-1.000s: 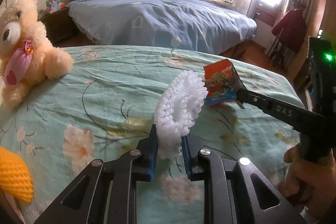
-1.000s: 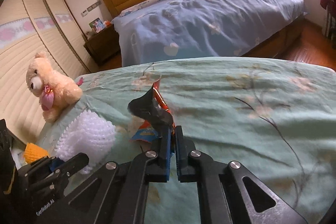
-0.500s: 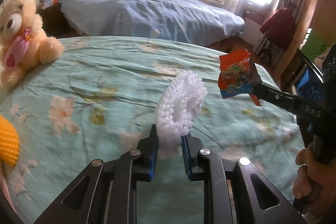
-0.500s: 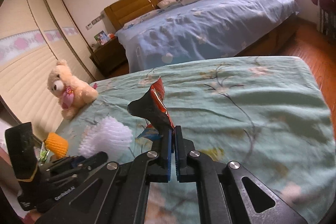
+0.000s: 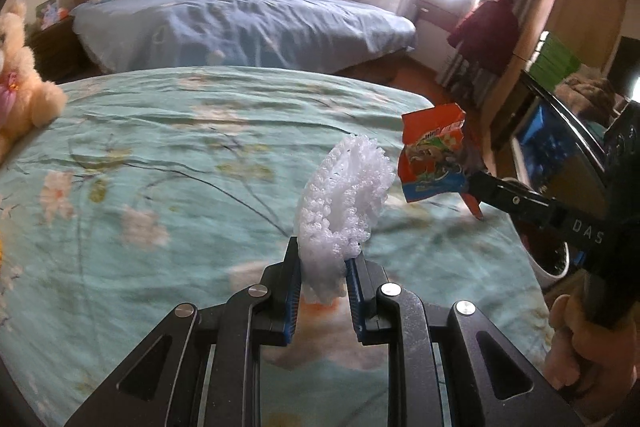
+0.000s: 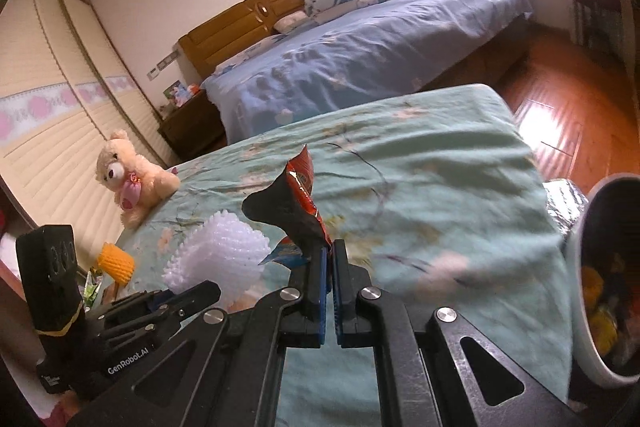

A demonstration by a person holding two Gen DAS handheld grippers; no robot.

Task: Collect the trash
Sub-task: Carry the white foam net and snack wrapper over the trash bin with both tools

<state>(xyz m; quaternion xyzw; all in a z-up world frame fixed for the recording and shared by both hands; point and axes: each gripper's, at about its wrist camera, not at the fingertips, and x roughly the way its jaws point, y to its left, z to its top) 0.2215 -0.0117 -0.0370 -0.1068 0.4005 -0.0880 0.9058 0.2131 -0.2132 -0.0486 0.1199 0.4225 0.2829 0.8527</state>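
My left gripper (image 5: 323, 259) is shut on a white foam fruit net (image 5: 344, 203), held up above the green floral bedspread (image 5: 160, 155). In the right wrist view that net (image 6: 220, 255) and the left gripper (image 6: 176, 299) show at the lower left. My right gripper (image 6: 330, 247) is shut on a red snack wrapper (image 6: 298, 203), whose dark inner side faces the camera. The left wrist view shows the wrapper (image 5: 434, 155) at the tip of the right gripper (image 5: 476, 179), just right of the net. A white trash bin (image 6: 600, 279) with coloured trash inside stands at the bed's right edge.
A beige teddy bear (image 6: 128, 179) sits on the bedspread's far left, an orange foam net (image 6: 116, 263) lies nearer. A blue-covered bed (image 6: 360, 55) stands behind, wooden floor (image 6: 568, 123) to the right. A person's hand (image 5: 576, 343) grips the right handle.
Both grippers have carried their loads rightward across the bed and slightly up. The teddy bear slid toward the left edge, and the trash bin has come into the right wrist view.
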